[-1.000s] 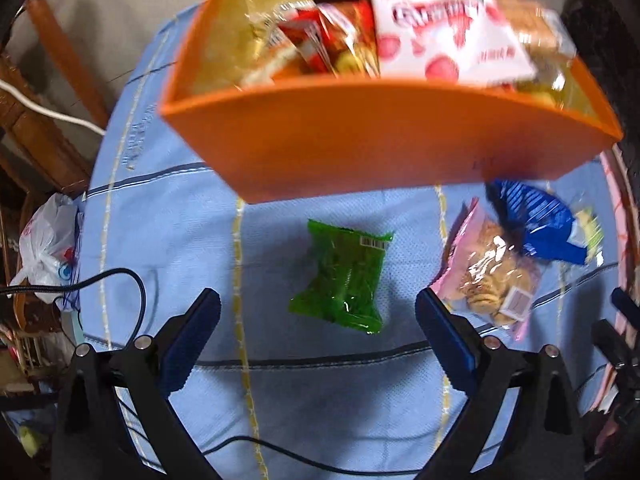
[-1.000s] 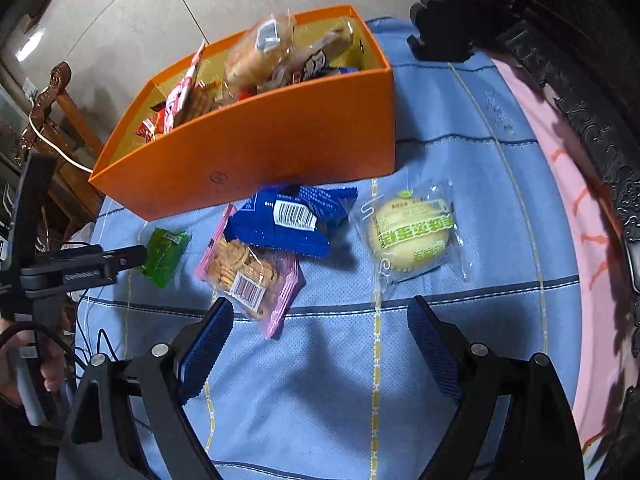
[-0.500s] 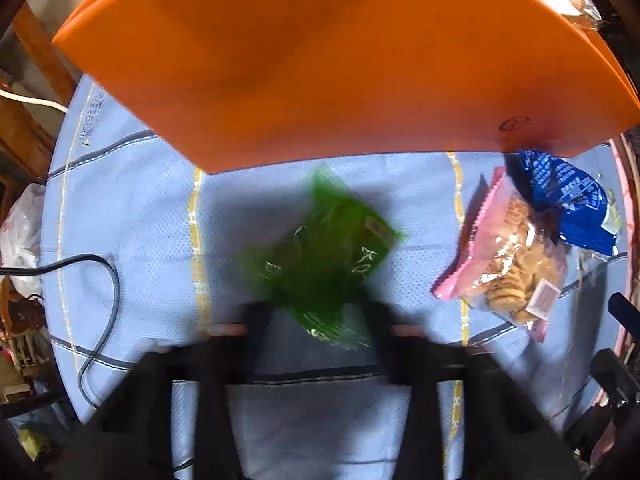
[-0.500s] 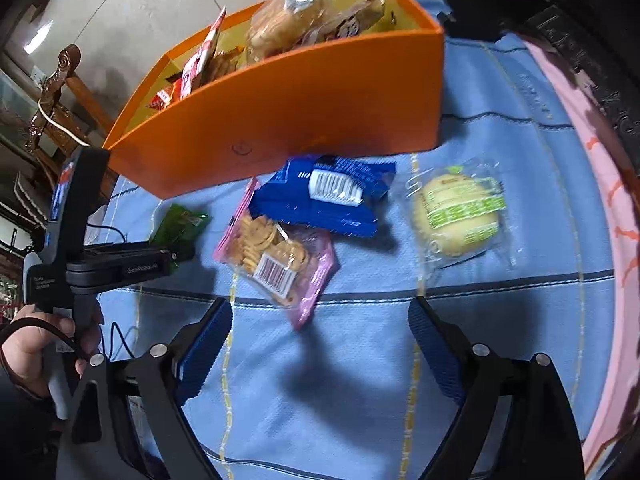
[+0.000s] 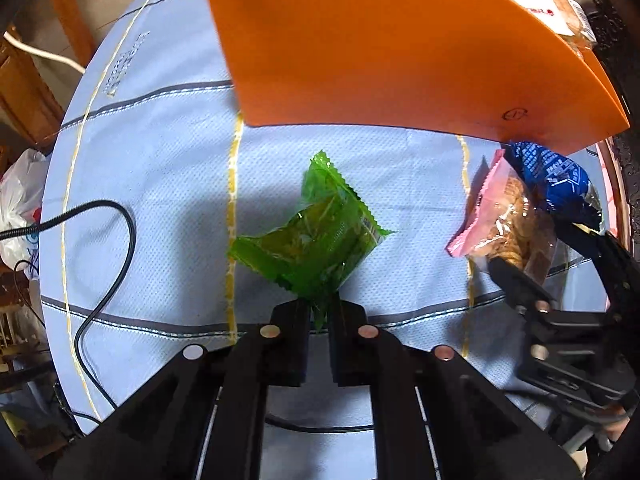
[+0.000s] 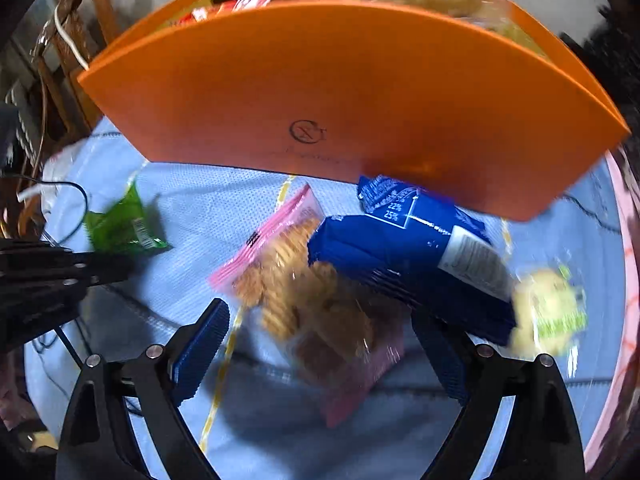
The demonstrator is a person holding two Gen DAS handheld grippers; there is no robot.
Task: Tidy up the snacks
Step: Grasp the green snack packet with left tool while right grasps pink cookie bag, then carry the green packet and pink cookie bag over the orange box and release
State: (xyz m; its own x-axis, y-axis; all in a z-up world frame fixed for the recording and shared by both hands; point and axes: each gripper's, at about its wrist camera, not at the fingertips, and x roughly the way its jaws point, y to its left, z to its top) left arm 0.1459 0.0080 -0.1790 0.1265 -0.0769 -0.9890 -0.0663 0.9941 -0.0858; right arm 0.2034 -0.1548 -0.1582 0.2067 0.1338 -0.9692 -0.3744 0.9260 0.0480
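My left gripper [image 5: 319,312] is shut on the near edge of a green snack packet [image 5: 310,236], which tilts up off the blue tablecloth; the packet also shows in the right wrist view [image 6: 120,224]. My right gripper [image 6: 320,344] is open, low over a pink-edged cracker bag [image 6: 304,300] that lies between its fingers. A blue packet [image 6: 408,256] overlaps the cracker bag, and a round cake in clear wrap [image 6: 548,312] lies to the right. The orange box [image 6: 352,96] holding several snacks stands just behind them.
A black cable [image 5: 108,256] loops on the cloth at the left. A white plastic bag [image 5: 18,196] hangs off the table's left edge. Dark carved wooden furniture [image 5: 616,20] borders the right side. The right gripper shows in the left wrist view [image 5: 568,280].
My left gripper has closed on the green packet and tilted it up. My right gripper has moved forward and down to straddle the cracker bag, still open.
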